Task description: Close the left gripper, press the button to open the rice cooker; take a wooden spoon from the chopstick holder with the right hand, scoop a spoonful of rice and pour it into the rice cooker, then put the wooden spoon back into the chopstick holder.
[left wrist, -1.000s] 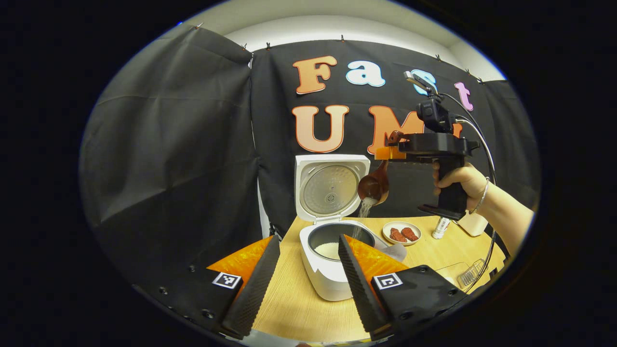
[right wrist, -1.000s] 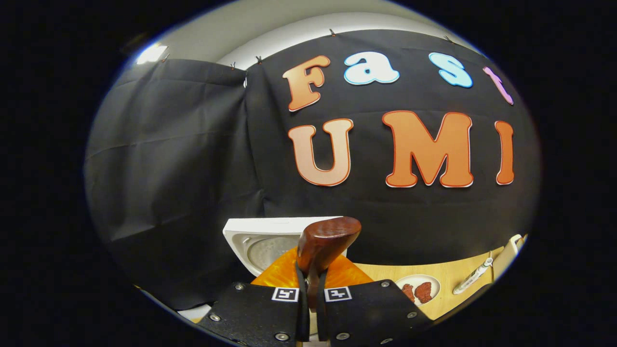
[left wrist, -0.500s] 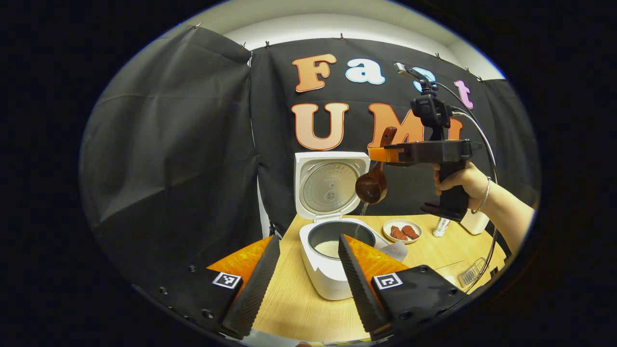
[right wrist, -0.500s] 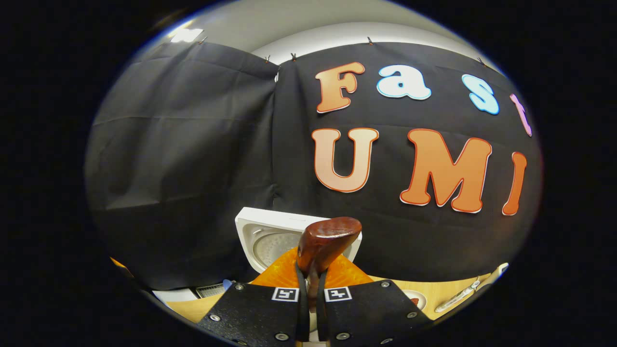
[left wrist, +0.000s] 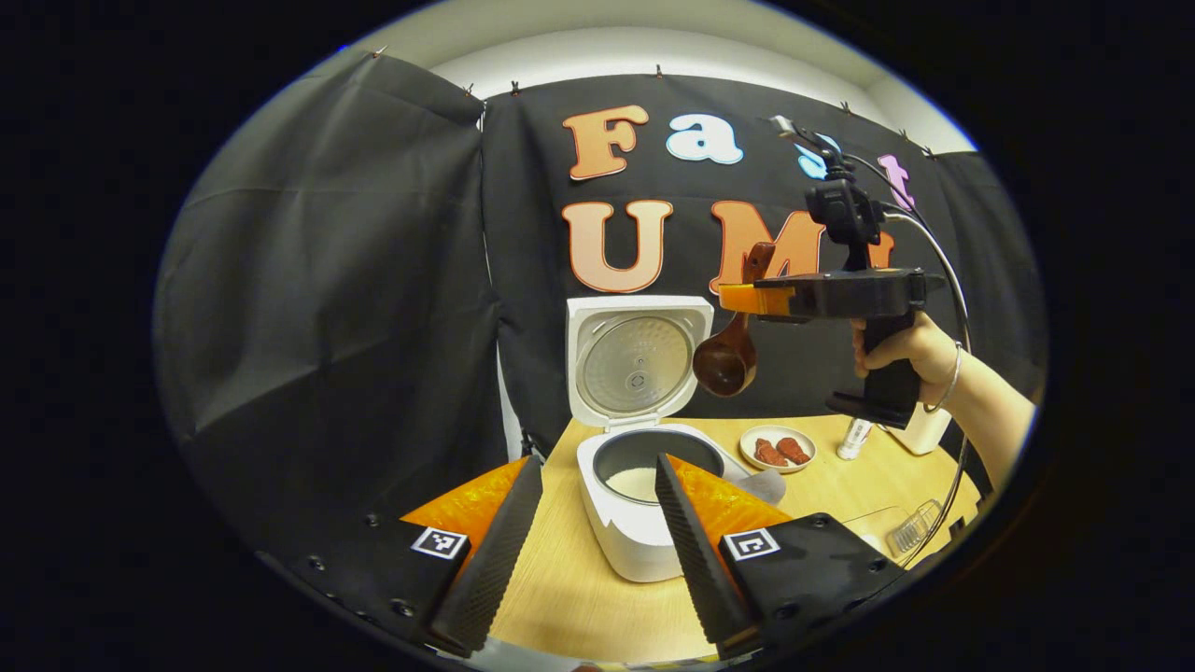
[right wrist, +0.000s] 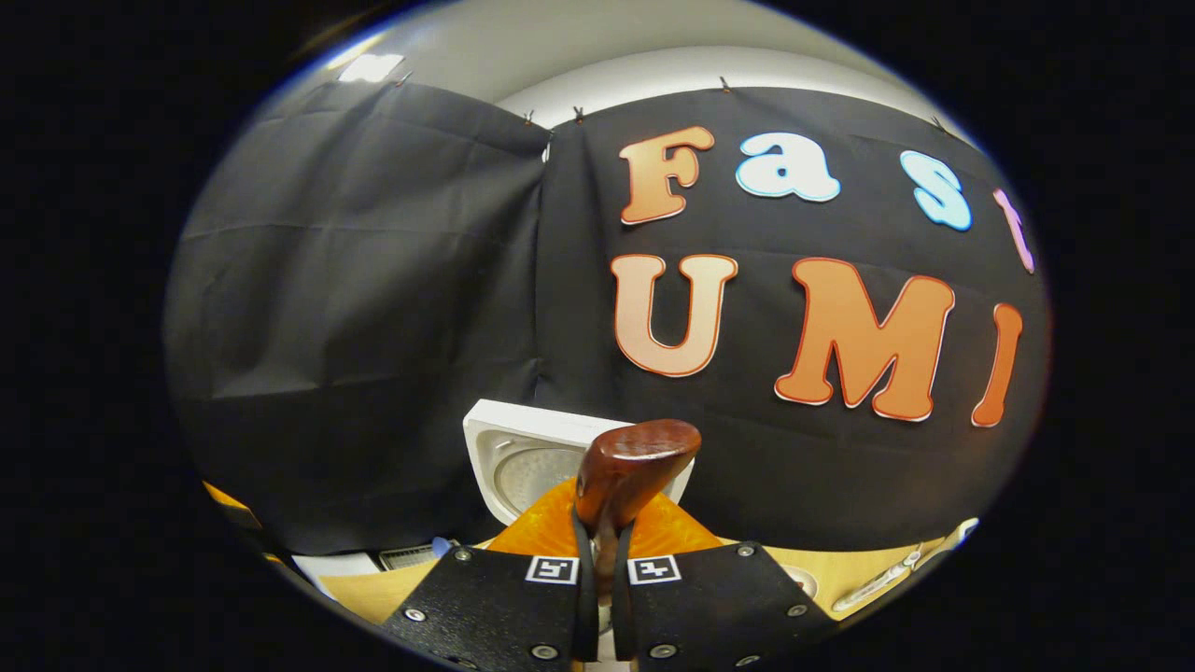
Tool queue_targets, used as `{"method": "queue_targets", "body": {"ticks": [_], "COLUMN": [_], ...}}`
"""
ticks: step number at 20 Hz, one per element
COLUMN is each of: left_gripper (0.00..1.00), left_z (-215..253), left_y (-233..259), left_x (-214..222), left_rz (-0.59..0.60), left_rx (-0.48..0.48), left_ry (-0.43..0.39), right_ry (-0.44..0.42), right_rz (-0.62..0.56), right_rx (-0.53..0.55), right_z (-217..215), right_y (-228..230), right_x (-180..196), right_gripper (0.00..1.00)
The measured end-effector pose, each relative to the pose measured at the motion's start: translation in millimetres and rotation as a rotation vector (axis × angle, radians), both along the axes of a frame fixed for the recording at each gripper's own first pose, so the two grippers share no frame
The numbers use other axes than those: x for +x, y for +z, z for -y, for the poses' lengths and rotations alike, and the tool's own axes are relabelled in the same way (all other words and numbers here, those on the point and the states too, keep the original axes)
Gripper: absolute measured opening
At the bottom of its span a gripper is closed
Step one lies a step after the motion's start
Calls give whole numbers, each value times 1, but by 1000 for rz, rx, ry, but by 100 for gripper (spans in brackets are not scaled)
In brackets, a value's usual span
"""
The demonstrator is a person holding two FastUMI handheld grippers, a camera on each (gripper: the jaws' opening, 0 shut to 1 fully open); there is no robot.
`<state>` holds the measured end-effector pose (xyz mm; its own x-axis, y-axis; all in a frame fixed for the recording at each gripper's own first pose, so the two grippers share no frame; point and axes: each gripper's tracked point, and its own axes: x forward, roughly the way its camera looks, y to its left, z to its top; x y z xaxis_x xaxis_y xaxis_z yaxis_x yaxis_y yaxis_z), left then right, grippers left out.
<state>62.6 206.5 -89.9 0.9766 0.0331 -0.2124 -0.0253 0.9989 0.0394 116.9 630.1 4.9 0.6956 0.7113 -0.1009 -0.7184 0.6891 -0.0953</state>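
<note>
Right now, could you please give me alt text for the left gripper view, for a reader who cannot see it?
The right gripper holds a wooden spoon above the open rice cooker, which has rice in its pot. The left gripper is open in front.

The left gripper view is taken from low over the counter (left wrist: 569, 597), near its front edge, and is turned toward the back wall of the booth. The open rice cooker (left wrist: 635, 467) is seen close ahead, with the right gripper (left wrist: 747, 297) higher and farther off. The right gripper view is taken from above, facing the same wall almost level. The raised lid (right wrist: 523, 457) and the wall are shared by both views.
</note>
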Motion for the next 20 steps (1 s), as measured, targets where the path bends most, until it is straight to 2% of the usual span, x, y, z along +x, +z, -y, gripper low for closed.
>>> {"method": "queue_targets", "body": {"ticks": [5, 6, 8, 14, 20], "left_gripper": [84, 87, 84, 84, 85], "left_z": [10, 13, 19, 39, 52], "left_y": [11, 13, 13, 19, 19], "left_x": [-1, -1, -2, -1, 3], "left_rz": [31, 39, 42, 54, 54], "left_rx": [-3, -2, -8, -27, -25], "left_ry": [-5, -6, -18, -44, -60], "right_ry": [-62, -79, -111, -261, -457], "right_rz": [-163, -192, -238, -265, -307], "right_rx": [124, 152, 202, 277, 301], "right_z": [46, 58, 85, 209, 349], "right_y": [10, 15, 19, 18, -15], "right_x": [3, 4, 6, 4, -7], "right_gripper": [5, 5, 5, 5, 5]}}
